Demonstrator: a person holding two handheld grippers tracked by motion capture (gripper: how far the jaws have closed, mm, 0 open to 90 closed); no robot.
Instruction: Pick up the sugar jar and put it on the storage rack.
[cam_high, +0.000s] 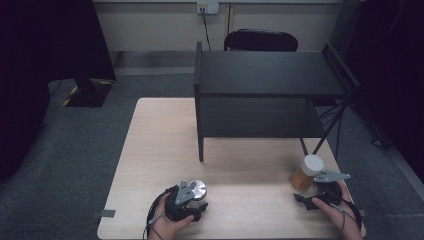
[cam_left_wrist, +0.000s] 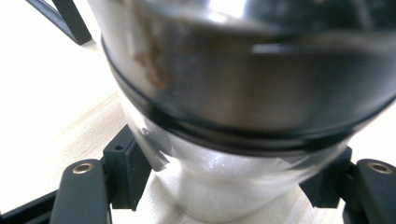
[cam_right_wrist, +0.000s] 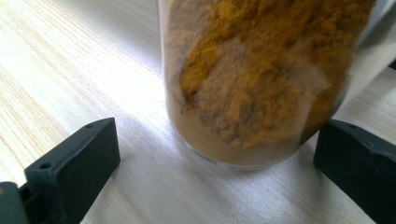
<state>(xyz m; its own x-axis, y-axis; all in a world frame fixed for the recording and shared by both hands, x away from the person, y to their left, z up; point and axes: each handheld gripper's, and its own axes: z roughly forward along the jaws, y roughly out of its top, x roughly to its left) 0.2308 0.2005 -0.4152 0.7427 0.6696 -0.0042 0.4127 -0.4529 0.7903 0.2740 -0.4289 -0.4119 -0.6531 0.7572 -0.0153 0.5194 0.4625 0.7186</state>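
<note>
L gripper (cam_high: 197, 202) is clamped on the metal-lidded glass jar (cam_high: 198, 189) at the near-left of the table (cam_high: 150, 150); in the left gripper view both pads (cam_left_wrist: 126, 172) press the clear wall of the jar (cam_left_wrist: 224, 140) just under the black seal ring, low on the body, w/ the base apparently on the wood. R gripper (cam_high: 312, 192) has its jaws spread around the spice jar (cam_high: 306, 172), white-lidded, full of orange-brown powder, near-right of the table by the front leg of the black shelf (cam_high: 265, 95). In the right gripper view the jar (cam_right_wrist: 252, 79) stands between the pads (cam_right_wrist: 74, 163) but there's a clear gap on the left side; right side looks near but I can't tell if it touches, so not gripped yet. To do this step well, imo: centre the R jaws so both pads meet the glass together, squeeze low-to-mid body, not the lid, else the jar may skid or tip. Keep both jars upright when lifting, esp. the powder one. L grip sits close to the taper under the ring, so lift straight up, slowly, and check for slip. Shelf leg is close to the R jar: lift clear before moving sideways.
</note>
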